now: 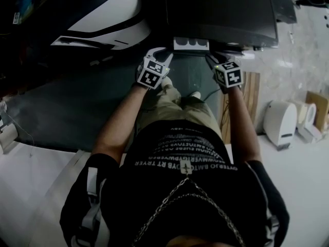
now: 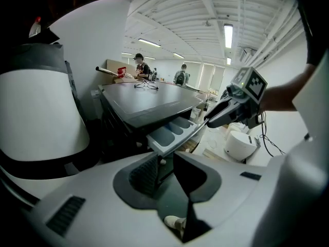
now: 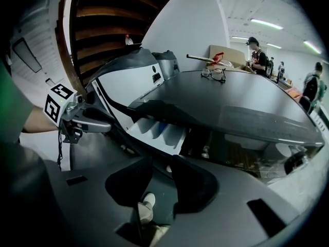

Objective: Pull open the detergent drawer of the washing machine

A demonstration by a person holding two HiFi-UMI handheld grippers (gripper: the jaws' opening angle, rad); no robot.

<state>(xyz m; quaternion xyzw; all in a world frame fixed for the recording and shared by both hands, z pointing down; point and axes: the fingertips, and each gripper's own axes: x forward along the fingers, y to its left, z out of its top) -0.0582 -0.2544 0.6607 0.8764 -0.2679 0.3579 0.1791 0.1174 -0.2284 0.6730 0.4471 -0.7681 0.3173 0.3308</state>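
The dark washing machine point(image 1: 221, 9) stands ahead of me. Its pale grey detergent drawer point(image 1: 191, 43) sticks out of the front, its compartments showing point(image 2: 172, 131) point(image 3: 157, 133). My left gripper point(image 1: 165, 54) is just left of the drawer's front. Its jaws point(image 2: 164, 171) stand open with nothing between the pads. My right gripper point(image 1: 212, 59) is just right of the drawer, and its jaws point(image 3: 163, 181) are open and empty too. In the left gripper view the right gripper's fingertips point(image 2: 208, 120) reach close to the drawer's front corner; I cannot tell whether they touch.
A large white and black machine point(image 1: 103, 14) fills the left side. A white appliance point(image 1: 280, 122) and wooden boards point(image 1: 252, 91) stand on the floor at the right. Glasses point(image 3: 216, 75) lie on the washing machine's top. People stand far behind it.
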